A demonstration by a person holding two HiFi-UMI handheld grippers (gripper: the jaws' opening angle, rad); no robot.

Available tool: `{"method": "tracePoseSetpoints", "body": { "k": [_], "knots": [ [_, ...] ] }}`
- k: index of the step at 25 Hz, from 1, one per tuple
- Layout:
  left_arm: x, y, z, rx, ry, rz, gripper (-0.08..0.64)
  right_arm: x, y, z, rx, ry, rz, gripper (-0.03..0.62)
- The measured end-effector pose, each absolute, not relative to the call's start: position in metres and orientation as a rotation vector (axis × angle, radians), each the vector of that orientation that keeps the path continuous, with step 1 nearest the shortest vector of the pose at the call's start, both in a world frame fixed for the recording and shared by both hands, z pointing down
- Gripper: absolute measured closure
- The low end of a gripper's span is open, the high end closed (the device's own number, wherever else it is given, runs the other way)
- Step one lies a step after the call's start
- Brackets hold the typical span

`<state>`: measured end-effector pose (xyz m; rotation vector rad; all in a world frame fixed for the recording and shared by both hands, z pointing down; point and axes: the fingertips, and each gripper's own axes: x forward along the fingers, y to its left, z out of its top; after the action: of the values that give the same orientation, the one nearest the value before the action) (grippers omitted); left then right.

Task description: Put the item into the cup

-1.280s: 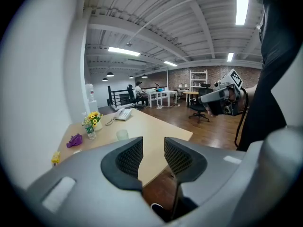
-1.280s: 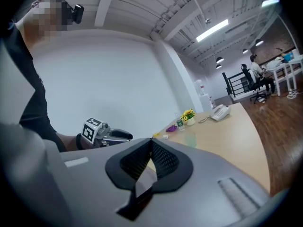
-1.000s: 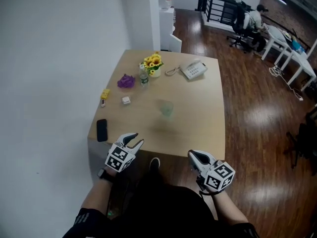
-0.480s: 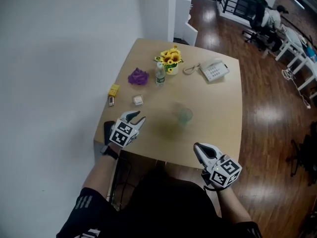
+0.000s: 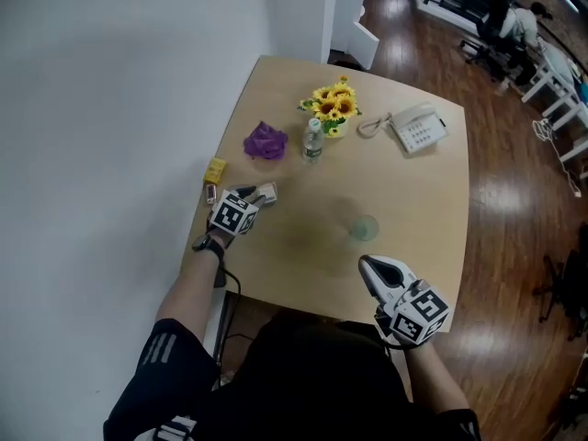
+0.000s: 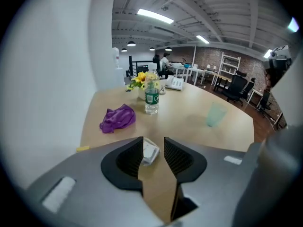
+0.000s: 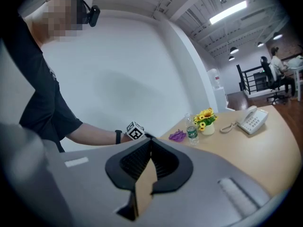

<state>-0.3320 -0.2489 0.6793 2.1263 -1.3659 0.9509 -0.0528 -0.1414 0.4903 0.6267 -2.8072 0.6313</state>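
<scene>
Grasp in preparation. Left hand-held gripper point(image 5: 258, 195) is released, its jaws apart and straddling the small white item point(image 6: 150, 152), which lies on the bench point(image 5: 418, 200) well to the left of the cup point(image 5: 363, 228). Jaw contact with the item cannot be confirmed. Right hand-held gripper point(image 5: 369, 265) is clenched on nothing, just on the person's side of the cup. Recommendation: centre the item between the jaws, close squarely on its flat sides, and lift clear before carrying across. The light, translucent cup looks easy to tip if knocked.
</scene>
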Motion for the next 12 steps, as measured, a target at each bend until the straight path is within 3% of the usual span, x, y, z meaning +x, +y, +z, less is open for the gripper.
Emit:
{"method": "tracePoseSetpoints", "body": {
  "k": [12],
  "knots": [
    [-0.364, -0.282, 0.767, 1.869, -1.275, 0.942, 0.428, -0.069, -0.164, 0.497, 0.539, -2.795, 0.640, 0.584]
  ]
}}
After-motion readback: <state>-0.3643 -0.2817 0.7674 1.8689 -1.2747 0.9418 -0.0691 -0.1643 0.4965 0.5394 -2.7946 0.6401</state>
